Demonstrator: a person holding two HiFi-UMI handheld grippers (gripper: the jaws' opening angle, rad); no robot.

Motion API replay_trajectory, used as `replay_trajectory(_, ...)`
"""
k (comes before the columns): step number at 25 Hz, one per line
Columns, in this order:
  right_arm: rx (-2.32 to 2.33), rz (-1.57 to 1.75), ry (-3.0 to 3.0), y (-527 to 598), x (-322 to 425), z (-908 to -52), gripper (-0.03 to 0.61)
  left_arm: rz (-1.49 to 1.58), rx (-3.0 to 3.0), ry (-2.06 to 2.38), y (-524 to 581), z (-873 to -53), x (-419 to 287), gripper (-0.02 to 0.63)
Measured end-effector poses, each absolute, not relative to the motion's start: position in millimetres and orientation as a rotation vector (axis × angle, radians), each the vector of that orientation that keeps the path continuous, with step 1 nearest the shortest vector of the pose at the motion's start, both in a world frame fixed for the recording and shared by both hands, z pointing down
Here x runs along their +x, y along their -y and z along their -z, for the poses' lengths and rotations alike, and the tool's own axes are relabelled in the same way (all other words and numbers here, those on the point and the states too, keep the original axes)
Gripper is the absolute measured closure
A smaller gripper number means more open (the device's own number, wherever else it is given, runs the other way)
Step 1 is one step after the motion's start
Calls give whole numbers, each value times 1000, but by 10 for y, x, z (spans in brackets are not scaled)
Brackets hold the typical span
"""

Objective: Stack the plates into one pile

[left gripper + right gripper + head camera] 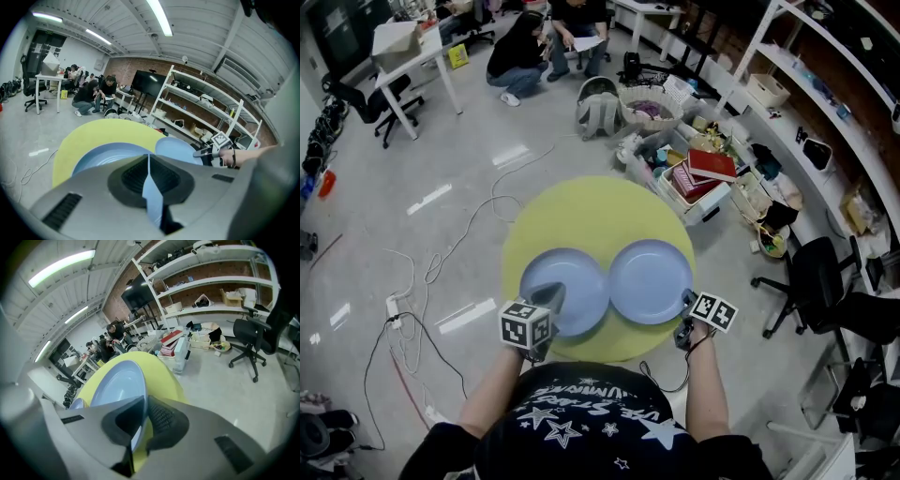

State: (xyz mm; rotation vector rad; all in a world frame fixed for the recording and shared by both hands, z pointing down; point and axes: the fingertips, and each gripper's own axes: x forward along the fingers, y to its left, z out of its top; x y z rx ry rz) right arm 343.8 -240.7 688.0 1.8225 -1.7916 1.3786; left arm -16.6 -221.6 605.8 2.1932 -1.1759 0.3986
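Observation:
Two light blue plates lie side by side on a round yellow table [591, 202]. My left gripper [549, 304] is shut on the near rim of the left plate [572, 281]; in the left gripper view a thin strip of that plate [105, 152] sits pinched between the pads of the left gripper [149, 176]. My right gripper [685, 305] is shut on the right rim of the right plate [649, 279]. In the right gripper view the right plate [117, 383] runs edge-on into the closed pads of the right gripper [138, 425]. Both plates rest on the table.
Bins of books and clutter [698, 173] stand on the floor beyond the table. A black office chair [820, 281] is at the right beside white shelving [825, 103]. Cables [422, 281] trail on the floor at left. People [520, 52] crouch far back.

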Motion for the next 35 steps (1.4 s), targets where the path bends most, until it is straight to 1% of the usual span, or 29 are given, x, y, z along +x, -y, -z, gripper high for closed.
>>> replay_trajectory(9, 1975, -1136, 1813, 2380, 3424, -6383, 551, -389, 2217, 1164, 2051, -5963, -348, 589)
replay_trajectory(13, 2044, -1109, 1829, 2312, 3379, -6151, 551, -389, 2225, 1164, 1967, -5881, -493, 589)
replay_trajectory(21, 2087, -1223, 1930, 2150, 3092, -5968, 551, -375, 2236, 1172, 1810, -5848, -715, 589)
replay_trajectory(35, 1819, -1433, 2038, 2080, 1999, -6286, 545, -361, 2180, 1226, 1539, -5893, -1124, 589)
